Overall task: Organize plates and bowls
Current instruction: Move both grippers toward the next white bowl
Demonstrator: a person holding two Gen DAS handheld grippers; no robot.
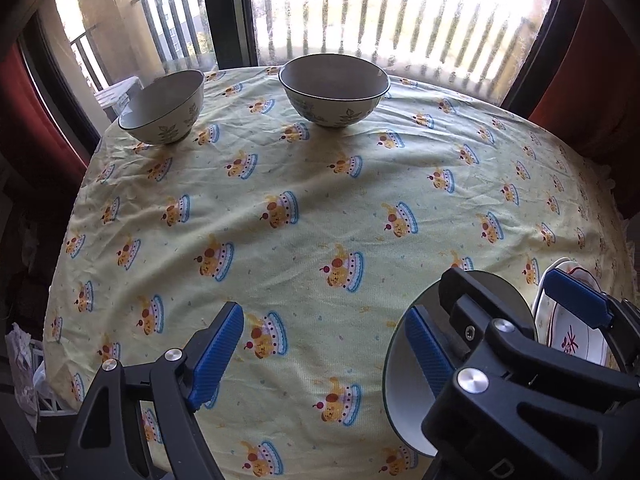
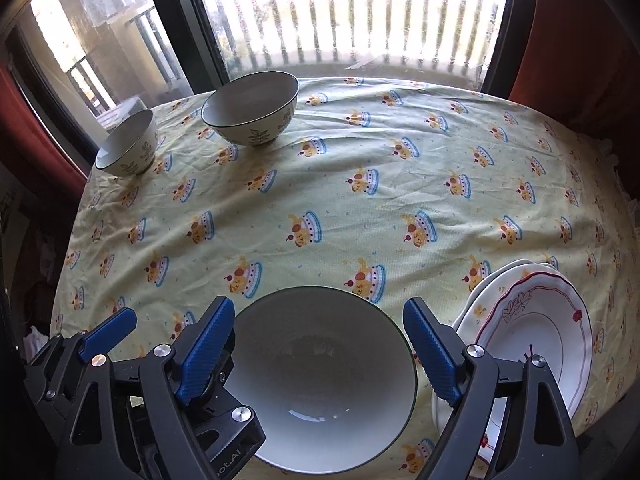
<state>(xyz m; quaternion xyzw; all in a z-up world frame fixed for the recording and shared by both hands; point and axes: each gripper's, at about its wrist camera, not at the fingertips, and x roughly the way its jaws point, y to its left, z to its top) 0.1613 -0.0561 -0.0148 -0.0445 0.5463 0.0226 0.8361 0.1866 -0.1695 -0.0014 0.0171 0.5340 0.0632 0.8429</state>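
While both grippers hang over the near edge of the bench (image 2: 400, 168), the left gripper (image 1: 324, 352) has its fingers spread with the rim of the near bowl (image 2: 324, 384) between them, contact not clear, and the right gripper (image 2: 320, 344) has its fingers spread to either side of that bowl. The stacked plates (image 2: 552, 332) sit just right of it at the near right edge, and two leaf-patterned bowls (image 2: 252, 110) stand by the far left edge, with open patterned cloth between. The right gripper's body reads "ot.AI", partly hidden
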